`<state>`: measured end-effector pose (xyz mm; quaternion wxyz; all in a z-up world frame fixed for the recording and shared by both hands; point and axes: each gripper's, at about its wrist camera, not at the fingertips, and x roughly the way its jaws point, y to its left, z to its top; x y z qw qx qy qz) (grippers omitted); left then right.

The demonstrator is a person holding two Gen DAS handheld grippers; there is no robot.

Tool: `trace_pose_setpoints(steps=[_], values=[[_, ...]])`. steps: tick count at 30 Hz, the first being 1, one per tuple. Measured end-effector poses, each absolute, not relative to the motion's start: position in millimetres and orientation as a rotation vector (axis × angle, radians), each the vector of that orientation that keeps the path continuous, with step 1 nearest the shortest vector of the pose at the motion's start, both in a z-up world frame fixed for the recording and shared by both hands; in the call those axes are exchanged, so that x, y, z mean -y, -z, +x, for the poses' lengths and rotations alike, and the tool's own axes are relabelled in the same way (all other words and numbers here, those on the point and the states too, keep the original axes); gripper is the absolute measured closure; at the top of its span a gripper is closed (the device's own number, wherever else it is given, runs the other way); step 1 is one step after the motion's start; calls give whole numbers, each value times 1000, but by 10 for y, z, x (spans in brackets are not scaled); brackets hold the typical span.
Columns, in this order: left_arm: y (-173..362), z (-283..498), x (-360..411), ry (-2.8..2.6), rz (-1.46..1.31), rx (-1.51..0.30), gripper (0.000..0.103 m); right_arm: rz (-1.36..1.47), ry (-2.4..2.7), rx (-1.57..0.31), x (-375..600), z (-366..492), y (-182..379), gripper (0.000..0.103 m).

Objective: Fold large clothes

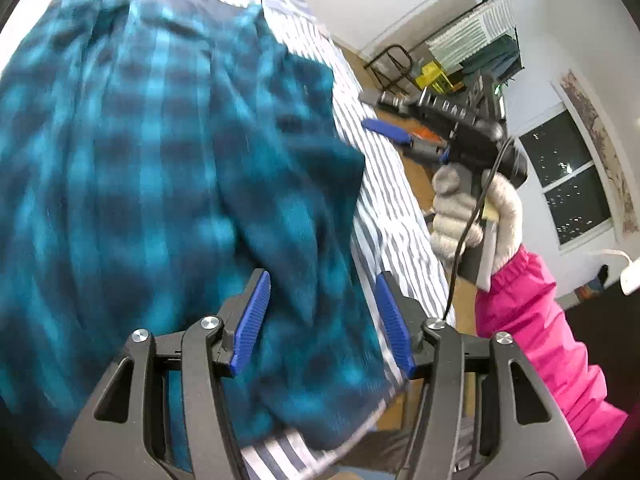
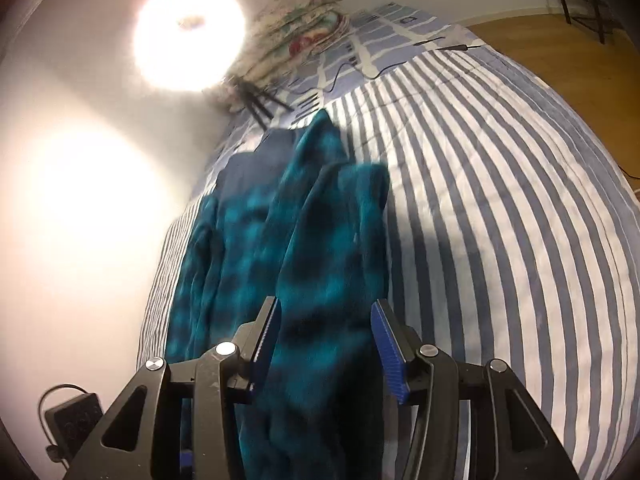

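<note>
Landmark for all placements: the striped bed cover.

Left wrist view: the teal plaid garment lies spread over the striped bed cover, filling most of the picture. The left claw is spread, its blue pads apart; plaid cloth lies in the gap beneath them, and neither pad is seen pressing on it. Only this view shows the right claw from outside, held above the edge of the bed cover beyond the garment, its visible blue and grey fingers standing apart. A hand in a pale knit glove with a pink sleeve grips its handle. Also seen only here: a clothes rack and a dark window past the far side of the bed cover.

Right wrist view: the teal plaid garment appears as a long bunched strip on the bed cover, near the cover's wall-side edge. The right claw is spread, with cloth between its pads; contact cannot be told through the blur. Only this view shows a bright lamp, a floral bundle at the head of the bed cover, and a black cable lying on it.
</note>
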<state>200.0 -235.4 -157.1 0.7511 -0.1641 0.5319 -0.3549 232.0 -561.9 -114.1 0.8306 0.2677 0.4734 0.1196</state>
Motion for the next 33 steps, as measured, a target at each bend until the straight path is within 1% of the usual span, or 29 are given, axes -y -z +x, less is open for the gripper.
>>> trace_pose_setpoints(steps=[1,3,6,7,8,12,13,14,15,16,17,19,22,24,27,29,31,32,33], values=[[1518,2158,2361,752,-345,-1147,40,573,-251,-1009,5633,2431,1190,53],[1494,2440,2385,728,-345,-1141,40,583,-251,-1018,5654,2599,1277,53],[1606,2927,2439,686,-370,-1175,35,595,-255,-1023,5697,2835,1411,53],[1666,3056,2454,675,-384,-1188,35,606,-261,-1024,5710,2919,1456,54],[1747,3210,2467,661,-405,-1208,35,625,-270,-1022,5726,2990,1494,58],[2100,3722,2531,604,-464,-1286,35,661,-314,-1012,5749,3156,1547,69],[2154,3797,2543,600,-461,-1296,35,644,-312,-1020,5734,3204,1560,76],[2212,3868,2556,601,-464,-1300,37,631,-311,-1029,5718,3218,1568,86],[2250,3916,2557,612,-475,-1295,59,604,-300,-1044,5688,3252,1569,92],[2299,3964,2565,623,-472,-1304,101,582,-288,-1049,5670,3268,1554,97],[2325,3983,2560,628,-473,-1315,103,564,-285,-1050,5657,3300,1533,99],[2277,3985,2472,660,-525,-1282,103,523,-295,-1016,5659,3337,1387,100],[2080,4011,2273,669,-592,-1183,103,501,-271,-969,5767,3452,1235,101],[2038,4089,2189,650,-601,-1144,103,494,-263,-962,5800,3539,1252,101],[2138,4152,2281,590,-502,-1142,102,365,-154,-1015,5689,3697,1481,100],[2242,4162,2338,528,-410,-1162,102,351,-106,-1074,5678,3745,1660,96],[2288,4123,2320,529,-408,-1195,101,368,-98,-1071,5726,3683,1693,92],[2275,4100,2299,529,-417,-1190,101,392,-101,-1063,5768,3623,1660,87],[2220,4051,2266,530,-416,-1176,96,418,-105,-1059,5809,3565,1618,84]])
